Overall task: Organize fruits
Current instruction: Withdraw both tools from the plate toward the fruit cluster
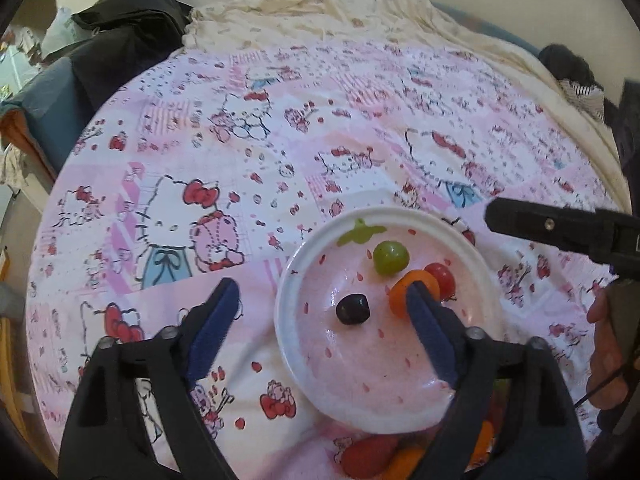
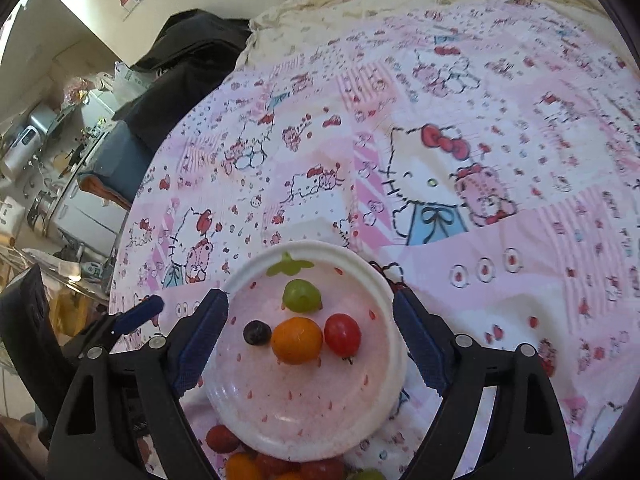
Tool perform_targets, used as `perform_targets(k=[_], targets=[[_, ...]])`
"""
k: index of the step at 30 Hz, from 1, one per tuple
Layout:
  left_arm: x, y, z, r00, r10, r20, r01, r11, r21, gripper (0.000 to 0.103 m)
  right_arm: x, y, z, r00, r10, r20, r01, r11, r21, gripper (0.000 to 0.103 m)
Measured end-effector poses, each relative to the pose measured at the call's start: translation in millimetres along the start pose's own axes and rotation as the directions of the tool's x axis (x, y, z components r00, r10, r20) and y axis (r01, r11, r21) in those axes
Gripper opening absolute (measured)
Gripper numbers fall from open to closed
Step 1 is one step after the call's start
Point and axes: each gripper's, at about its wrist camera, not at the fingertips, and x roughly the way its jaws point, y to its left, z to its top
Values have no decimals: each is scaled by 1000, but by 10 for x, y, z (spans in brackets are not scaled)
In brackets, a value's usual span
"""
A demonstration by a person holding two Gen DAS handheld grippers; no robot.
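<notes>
A pink strawberry-print plate (image 1: pixel 288 320) (image 2: pixel 384 360) lies on the bed cover. It holds a green grape (image 1: pixel 391 257) (image 2: pixel 301 295), an orange tomato (image 1: pixel 404 288) (image 2: pixel 297 340), a red tomato (image 1: pixel 442 276) (image 2: pixel 342 334) and a dark grape (image 1: pixel 352 309) (image 2: pixel 257 332). More red and orange fruits (image 1: pixel 370 456) (image 2: pixel 240 460) lie just in front of the plate. My left gripper (image 1: pixel 320 296) is open and empty, its right finger over the plate. My right gripper (image 2: pixel 310 304) is open and empty, astride the plate.
The Hello Kitty bed cover (image 1: pixel 240 160) (image 2: pixel 480 160) spreads all round. Dark clothing (image 1: pixel 128 28) (image 2: pixel 192 52) lies at the far left edge. My right gripper's finger (image 1: pixel 540 224) shows in the left wrist view; my left gripper's finger (image 2: pixel 138 314) shows in the right.
</notes>
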Motion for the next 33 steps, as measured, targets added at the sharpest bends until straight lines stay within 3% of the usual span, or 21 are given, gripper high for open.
perform_targets(k=[9, 18, 33], targets=[[-470, 39, -79, 999, -29, 45, 29, 1000, -6, 88, -399, 115, -176, 998, -19, 54, 20, 1000, -20, 92], [-920, 107, -221, 992, 38, 124, -36, 999, -21, 88, -716, 160, -439, 996, -24, 85, 23, 1000, 12, 93], [-1226, 280, -610, 995, 69, 74, -62, 994, -90, 88, -1111, 243, -982, 995, -53, 81, 53, 999, 6, 93]])
